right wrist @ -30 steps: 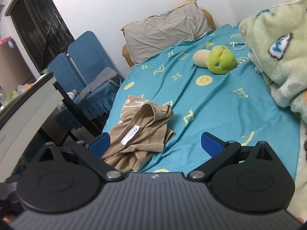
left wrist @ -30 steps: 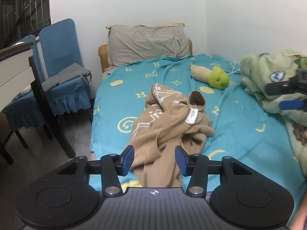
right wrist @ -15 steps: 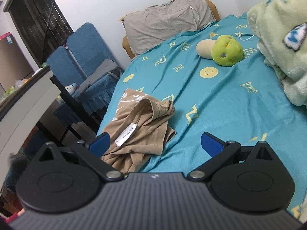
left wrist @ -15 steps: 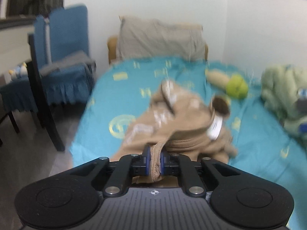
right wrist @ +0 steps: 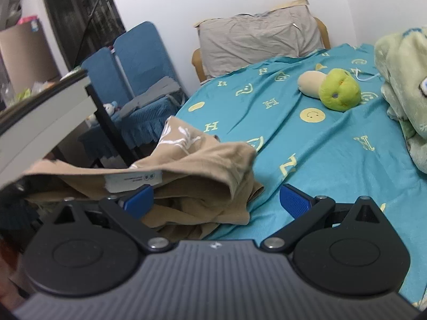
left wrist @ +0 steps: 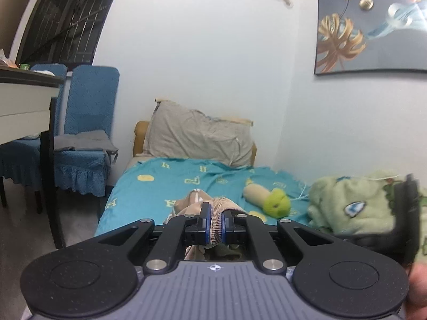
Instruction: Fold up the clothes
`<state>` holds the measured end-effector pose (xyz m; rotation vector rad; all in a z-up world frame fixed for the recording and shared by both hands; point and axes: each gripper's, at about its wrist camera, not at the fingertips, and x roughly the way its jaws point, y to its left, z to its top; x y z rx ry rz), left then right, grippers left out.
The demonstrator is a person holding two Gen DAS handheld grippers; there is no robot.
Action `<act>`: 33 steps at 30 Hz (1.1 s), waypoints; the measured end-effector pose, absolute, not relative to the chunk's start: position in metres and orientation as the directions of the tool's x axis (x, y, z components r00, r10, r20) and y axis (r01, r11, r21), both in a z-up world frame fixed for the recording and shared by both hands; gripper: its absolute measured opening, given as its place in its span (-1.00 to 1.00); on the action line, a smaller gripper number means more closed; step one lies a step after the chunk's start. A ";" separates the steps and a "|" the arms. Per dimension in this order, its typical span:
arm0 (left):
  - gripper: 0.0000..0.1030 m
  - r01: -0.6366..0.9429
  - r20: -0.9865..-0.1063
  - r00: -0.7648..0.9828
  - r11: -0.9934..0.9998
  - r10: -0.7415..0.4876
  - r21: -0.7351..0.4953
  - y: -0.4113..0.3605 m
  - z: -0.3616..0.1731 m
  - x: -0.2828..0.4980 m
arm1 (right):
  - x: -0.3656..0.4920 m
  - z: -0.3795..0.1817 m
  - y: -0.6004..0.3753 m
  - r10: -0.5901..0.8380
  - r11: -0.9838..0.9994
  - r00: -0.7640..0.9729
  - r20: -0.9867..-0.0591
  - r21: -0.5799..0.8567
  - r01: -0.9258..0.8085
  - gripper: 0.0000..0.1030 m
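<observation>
A tan garment (right wrist: pixel 202 176) with white print and a white label lies crumpled at the near left of the bed, one edge lifted and stretched off to the left. My left gripper (left wrist: pixel 215 225) is shut on a ribbed hem of that tan garment (left wrist: pixel 217 213), raised above the bed. My right gripper (right wrist: pixel 216 200) stands open just above the garment's near folds, its blue pads (right wrist: pixel 292 200) wide apart and pressing on nothing. At the right edge of the left wrist view the right gripper's body shows as a dark blur.
The bed has a teal sheet (right wrist: pixel 320 144) with yellow letters and smileys. A grey pillow (right wrist: pixel 256 34) leans at the head, a green and cream plush toy (right wrist: pixel 336 89) lies mid-bed, a pale green blanket (right wrist: pixel 403 85) piles at right. Blue chairs (left wrist: pixel 85 144) and a desk (left wrist: pixel 24 101) stand left.
My left gripper closed on the garment's hem and lifted it, pointing more level. The garment's edge now hangs stretched to the left in the right wrist view, and my right gripper moved closer to it.
</observation>
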<state>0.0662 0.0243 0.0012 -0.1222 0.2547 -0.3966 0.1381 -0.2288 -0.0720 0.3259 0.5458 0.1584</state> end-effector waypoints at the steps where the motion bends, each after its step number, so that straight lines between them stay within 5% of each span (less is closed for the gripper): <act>1: -0.85 0.369 -0.213 0.891 0.913 -0.401 -0.175 0.026 0.003 0.060 | 0.135 -0.072 -0.225 0.232 0.941 0.843 -0.485 0.332 -0.068 1.00; 11: -0.85 0.347 -0.164 0.906 0.907 -0.390 -0.240 0.043 0.008 0.039 | 0.148 -0.093 -0.192 0.194 0.975 0.790 -0.582 0.207 -0.088 1.00; 19: -0.85 0.281 -0.228 0.913 0.927 -0.338 -0.249 0.047 -0.005 0.056 | 0.148 -0.093 -0.238 -0.124 0.931 0.858 -0.498 0.241 0.274 0.92; 20: -0.85 0.275 -0.243 0.912 0.933 -0.330 -0.234 0.044 -0.008 0.058 | 0.151 -0.095 -0.238 -0.106 0.937 0.858 -0.503 0.238 0.255 0.83; 21: -0.85 0.271 -0.262 0.909 0.937 -0.324 -0.221 0.042 -0.011 0.061 | 0.154 -0.097 -0.237 -0.087 0.943 0.856 -0.509 0.235 0.236 0.43; 26: -0.84 0.237 -0.351 0.893 0.957 -0.281 -0.165 0.034 -0.026 0.073 | 0.166 -0.109 -0.219 0.015 0.964 0.822 -0.569 0.227 0.139 -0.70; 33: -0.70 0.192 -0.470 0.858 0.978 -0.206 -0.078 0.025 -0.047 0.088 | 0.144 -0.080 -0.214 -0.019 0.972 0.908 -0.419 0.206 0.116 -0.81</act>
